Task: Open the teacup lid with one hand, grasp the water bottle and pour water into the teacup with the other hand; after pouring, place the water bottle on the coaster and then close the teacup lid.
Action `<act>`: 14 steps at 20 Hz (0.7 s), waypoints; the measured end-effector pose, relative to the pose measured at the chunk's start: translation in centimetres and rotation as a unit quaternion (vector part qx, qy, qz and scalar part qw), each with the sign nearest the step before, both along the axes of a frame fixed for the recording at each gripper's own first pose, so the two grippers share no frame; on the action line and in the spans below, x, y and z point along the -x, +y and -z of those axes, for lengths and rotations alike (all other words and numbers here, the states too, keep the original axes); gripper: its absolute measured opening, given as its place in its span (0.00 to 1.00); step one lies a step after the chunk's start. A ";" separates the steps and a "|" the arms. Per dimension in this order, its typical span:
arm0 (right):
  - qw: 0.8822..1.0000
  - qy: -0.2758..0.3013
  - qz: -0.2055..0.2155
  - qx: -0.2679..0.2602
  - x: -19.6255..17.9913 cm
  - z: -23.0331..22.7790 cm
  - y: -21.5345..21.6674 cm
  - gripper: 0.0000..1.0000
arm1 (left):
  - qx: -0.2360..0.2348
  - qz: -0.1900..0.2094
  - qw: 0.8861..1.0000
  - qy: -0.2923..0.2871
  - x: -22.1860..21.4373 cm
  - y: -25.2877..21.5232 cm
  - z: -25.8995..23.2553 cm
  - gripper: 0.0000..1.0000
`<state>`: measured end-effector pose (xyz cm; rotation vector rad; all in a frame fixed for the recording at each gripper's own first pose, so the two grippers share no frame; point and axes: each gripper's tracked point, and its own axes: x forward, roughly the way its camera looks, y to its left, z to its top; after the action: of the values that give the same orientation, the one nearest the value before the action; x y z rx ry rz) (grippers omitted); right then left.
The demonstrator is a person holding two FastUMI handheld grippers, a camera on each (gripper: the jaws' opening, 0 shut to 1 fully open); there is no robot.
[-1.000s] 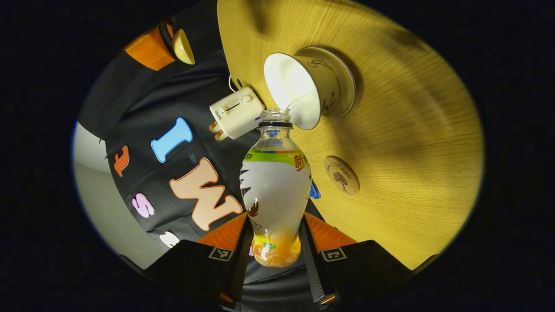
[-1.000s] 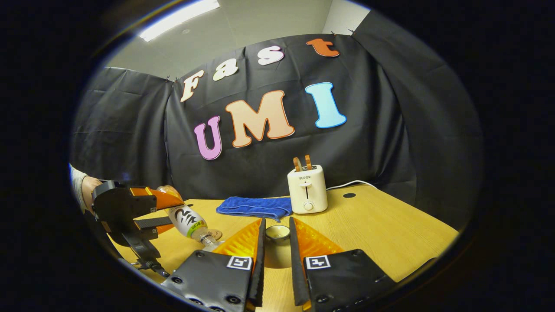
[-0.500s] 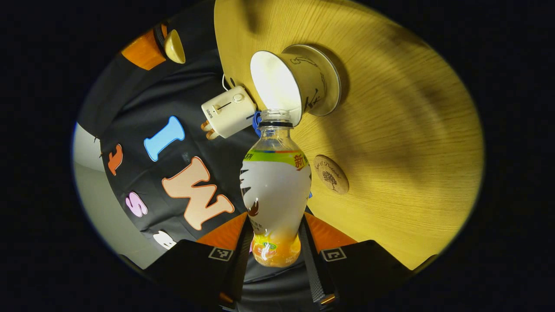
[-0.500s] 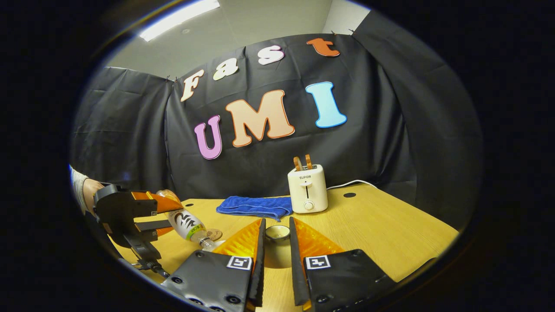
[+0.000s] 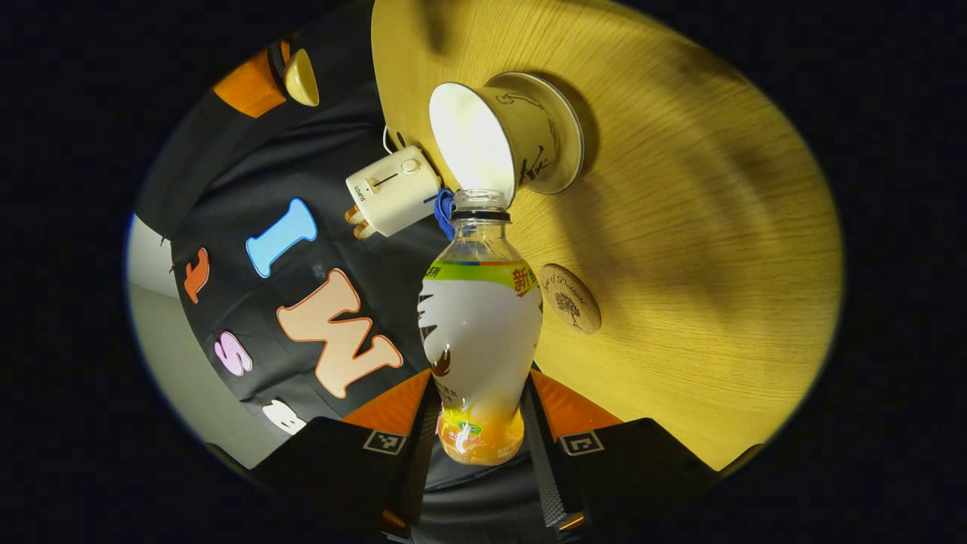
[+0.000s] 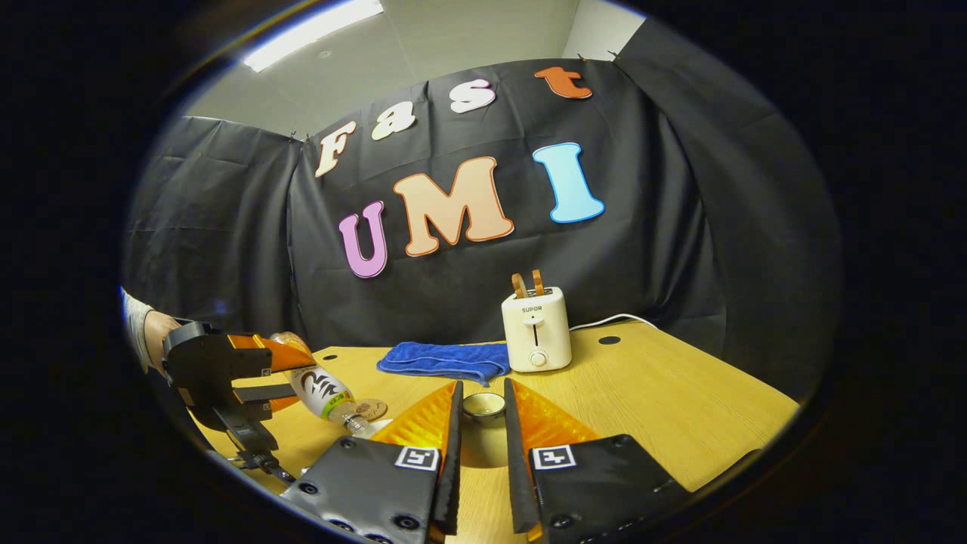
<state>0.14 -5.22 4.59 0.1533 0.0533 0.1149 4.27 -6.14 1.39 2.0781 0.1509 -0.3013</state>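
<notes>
My left gripper point(image 5: 480, 385) is shut on the lower body of the uncapped water bottle point(image 5: 481, 325). The bottle lies tilted, its open mouth at the rim of the white teacup point(image 5: 483, 136), which stands on its saucer point(image 5: 565, 147). The round wooden coaster point(image 5: 570, 298) lies on the table beside the bottle's shoulder. My right gripper point(image 6: 482, 400) is shut on the cream teacup lid point(image 6: 483, 406) and holds it above the table. In the right gripper view the left gripper point(image 6: 227, 370) tips the bottle point(image 6: 321, 389) downward at far left, close to the coaster point(image 6: 370, 409).
A white toaster point(image 6: 535, 329) with two slices in it and a folded blue towel point(image 6: 446, 359) stand at the back of the wooden table point(image 6: 665, 400). A person's hand point(image 6: 155, 332) holds the left gripper. The toaster point(image 5: 393, 189) sits just behind the cup.
The left gripper with the bottle has drifted slightly, so the cup and the coaster slid leftward in its view. In the right gripper view the bottle pulled back left, uncovering the coaster. The right gripper stayed still.
</notes>
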 end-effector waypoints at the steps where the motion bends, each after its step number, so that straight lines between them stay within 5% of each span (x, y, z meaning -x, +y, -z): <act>1: 1.000 0.000 0.000 0.000 -0.1 0.0 0.0 0.30 | -0.001 -0.001 1.000 -0.001 0.0 0.0 0.0 0.58; 7: 1.000 0.000 -0.001 0.000 0.0 0.0 0.1 0.31 | 0.011 -0.006 1.000 0.011 0.0 0.1 0.5 0.58; 14: 1.000 0.002 -0.003 -0.002 -0.1 0.1 0.2 0.31 | 0.117 -0.042 0.990 0.070 0.5 0.8 3.2 0.58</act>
<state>0.23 -4.98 4.45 0.1567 0.0568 0.1214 3.76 -5.33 -1.83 1.8136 0.2735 -0.3941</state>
